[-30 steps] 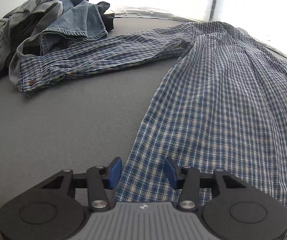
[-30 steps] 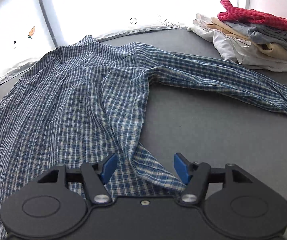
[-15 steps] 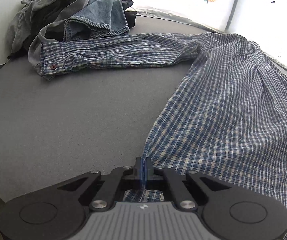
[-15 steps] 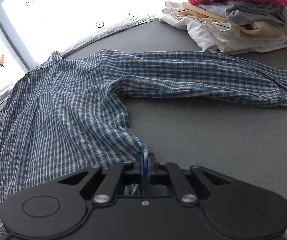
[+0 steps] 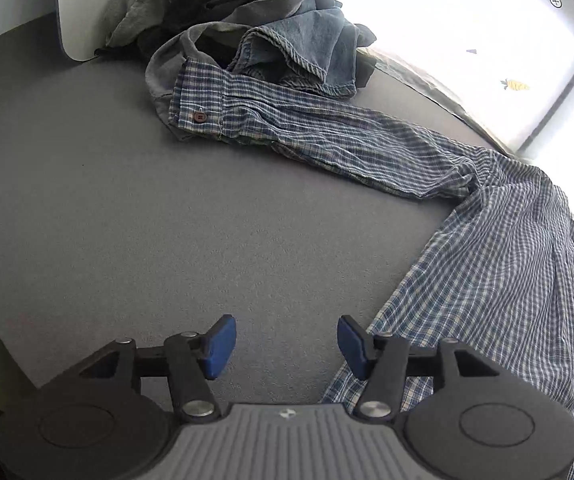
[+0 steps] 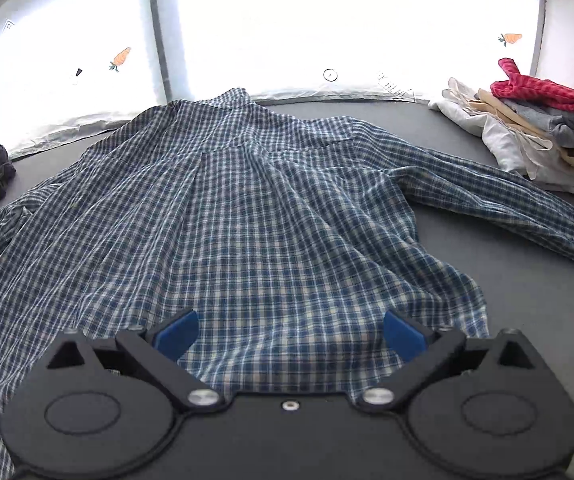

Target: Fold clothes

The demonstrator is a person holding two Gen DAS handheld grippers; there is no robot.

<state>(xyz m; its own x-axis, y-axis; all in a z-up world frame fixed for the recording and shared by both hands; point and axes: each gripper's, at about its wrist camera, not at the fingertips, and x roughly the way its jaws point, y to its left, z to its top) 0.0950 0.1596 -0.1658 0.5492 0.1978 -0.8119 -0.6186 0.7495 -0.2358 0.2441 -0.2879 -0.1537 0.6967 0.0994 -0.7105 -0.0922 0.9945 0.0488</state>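
A blue plaid shirt (image 6: pixel 247 216) lies spread on the grey table (image 5: pixel 167 220), collar at the far side and both sleeves stretched out sideways. Its left sleeve (image 5: pixel 327 140) runs to a buttoned cuff (image 5: pixel 199 114) beside a clothes heap. My left gripper (image 5: pixel 286 344) hovers over bare table just left of the shirt's hem edge (image 5: pixel 387 320); its jaws are opening with nothing between them. My right gripper (image 6: pixel 289 330) hangs above the lower part of the shirt, jaws opening wide, the pads clear of the cloth.
A heap of unfolded denim and grey clothes (image 5: pixel 247 20) sits at the far left by a white panel. A stack of folded clothes (image 6: pixel 539 128) with a red piece on top stands at the far right. Bright white walls with carrot marks ring the table.
Both grippers were shut on the shirt's lower hem corners half a second ago; both have let go and opened. The left view swung left over bare table, the right view moved over the shirt's middle.
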